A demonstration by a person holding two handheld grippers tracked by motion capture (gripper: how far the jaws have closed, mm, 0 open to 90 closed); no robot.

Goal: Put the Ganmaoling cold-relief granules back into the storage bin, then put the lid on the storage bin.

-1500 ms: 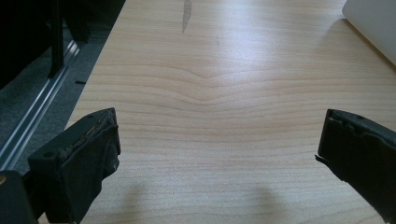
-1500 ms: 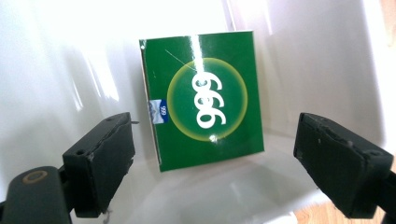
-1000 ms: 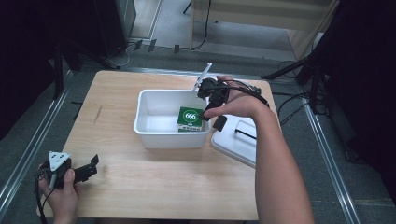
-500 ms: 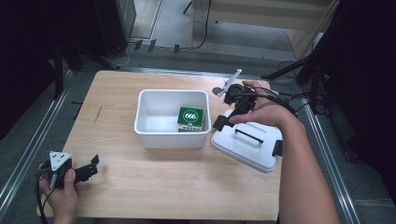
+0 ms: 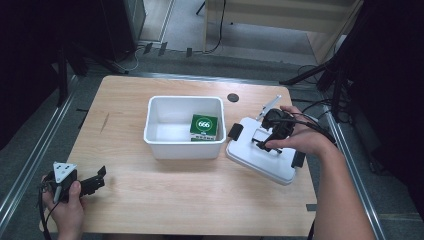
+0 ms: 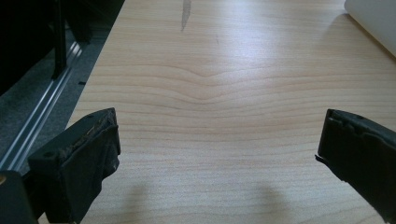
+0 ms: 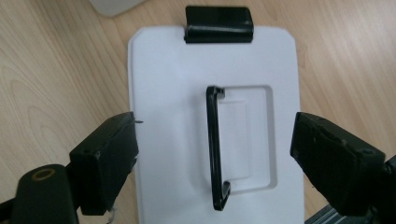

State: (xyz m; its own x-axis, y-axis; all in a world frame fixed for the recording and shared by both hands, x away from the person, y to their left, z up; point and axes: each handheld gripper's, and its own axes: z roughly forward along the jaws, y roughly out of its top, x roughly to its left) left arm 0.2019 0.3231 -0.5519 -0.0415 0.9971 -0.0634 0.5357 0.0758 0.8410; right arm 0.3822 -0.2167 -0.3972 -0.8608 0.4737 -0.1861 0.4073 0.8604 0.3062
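Observation:
A white plastic bin (image 5: 184, 148) stands mid-table with a green box (image 5: 204, 128) marked 666 inside. To its right lies the white lid (image 5: 260, 160) (image 7: 163, 84), flat on the table, with a black handle (image 7: 215, 149) and black end clips (image 7: 218, 24). My right gripper (image 5: 264, 142) (image 7: 215, 163) hovers open just above the lid, jaws on either side of the handle. At the table's front left corner my left gripper (image 5: 97, 181) (image 6: 217, 154) is open over bare wood, with nothing between its jaws.
A small dark round spot (image 5: 232, 97) sits on the table behind the bin. A metal rail (image 5: 30, 160) runs along the table's left side and another (image 5: 350, 165) along the right. Cables trail from the right gripper past the right edge.
My right gripper has moved from over the bin and its green box rightward and down onto the lid's handle. The left gripper has stayed put.

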